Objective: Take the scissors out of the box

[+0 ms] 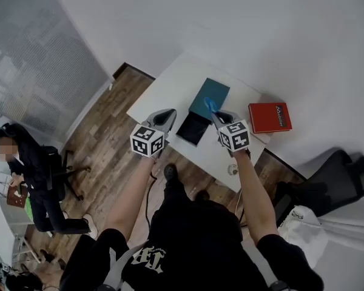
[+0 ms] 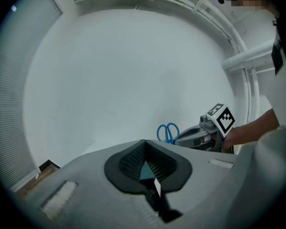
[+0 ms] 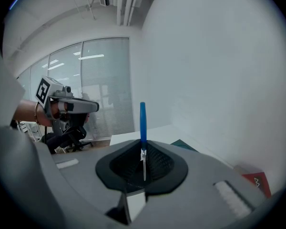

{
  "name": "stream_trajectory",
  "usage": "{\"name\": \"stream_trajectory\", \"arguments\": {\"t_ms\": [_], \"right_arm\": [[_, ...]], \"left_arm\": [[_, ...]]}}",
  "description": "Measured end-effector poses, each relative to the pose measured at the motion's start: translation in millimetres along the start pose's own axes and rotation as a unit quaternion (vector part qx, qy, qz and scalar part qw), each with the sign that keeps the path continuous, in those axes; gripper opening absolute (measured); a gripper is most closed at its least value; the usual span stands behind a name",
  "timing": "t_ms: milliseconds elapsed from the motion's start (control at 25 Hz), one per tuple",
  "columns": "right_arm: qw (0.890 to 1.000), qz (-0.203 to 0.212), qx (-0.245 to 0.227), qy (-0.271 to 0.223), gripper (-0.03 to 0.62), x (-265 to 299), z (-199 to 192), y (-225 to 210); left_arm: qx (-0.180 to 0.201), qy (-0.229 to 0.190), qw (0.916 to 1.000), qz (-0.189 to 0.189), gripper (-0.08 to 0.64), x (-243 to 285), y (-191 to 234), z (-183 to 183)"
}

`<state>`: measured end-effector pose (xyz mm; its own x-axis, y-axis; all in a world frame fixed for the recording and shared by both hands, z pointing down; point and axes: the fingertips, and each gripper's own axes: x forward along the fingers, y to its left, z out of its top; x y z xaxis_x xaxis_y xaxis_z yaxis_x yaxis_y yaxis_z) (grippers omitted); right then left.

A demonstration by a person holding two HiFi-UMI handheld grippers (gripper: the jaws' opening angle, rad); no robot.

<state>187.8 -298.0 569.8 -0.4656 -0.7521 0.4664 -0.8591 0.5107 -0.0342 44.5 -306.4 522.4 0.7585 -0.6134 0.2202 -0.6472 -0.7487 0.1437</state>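
Far left, a seated person on the wood floor, not involved. Next, the left gripper hangs in the air over the near edge of the white table, jaws closed tip to tip with nothing in them. My read is that it's parked clear so it doesn't block the lift. In the centre, the teal box lies open on the table, dark half toward the near edge. Contents are too small to check. The right gripper is clamped on the scissors: pads pinch the metal blades and the blue handles stick out past the jaws, edge-on in the right gripper view. Holding by the blades likely keeps the pair shut. The scissors are in the air above the box and clear of it, so extraction looks done and only setting them down remains. A red book sits at the table's right corner, well apart.
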Motion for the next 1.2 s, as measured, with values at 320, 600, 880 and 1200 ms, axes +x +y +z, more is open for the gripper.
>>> {"name": "stream_trajectory", "arguments": {"t_ms": [320,600,880,1200], "right_arm": [[0.999,-0.022,0.004,-0.034,0.038,-36.4,16.7,-18.4],[0.998,-0.043,0.015,-0.052,0.038,-66.0,20.1,-38.8],[0.995,-0.059,0.03,-0.074,0.038,-92.6,26.9,-54.0],[0.993,-0.077,0.038,-0.087,0.038,-112.5,29.2,-60.2]], "left_arm": [[0.014,-0.004,0.9997,-0.018,0.002,18.9,-30.5,10.5],[0.019,-0.012,0.9988,-0.043,0.002,41.9,-55.5,27.1],[0.025,-0.03,0.9972,-0.064,0.002,56.5,-77.4,48.5],[0.03,-0.034,0.9961,-0.075,0.002,59.1,-89.5,53.9]]}}
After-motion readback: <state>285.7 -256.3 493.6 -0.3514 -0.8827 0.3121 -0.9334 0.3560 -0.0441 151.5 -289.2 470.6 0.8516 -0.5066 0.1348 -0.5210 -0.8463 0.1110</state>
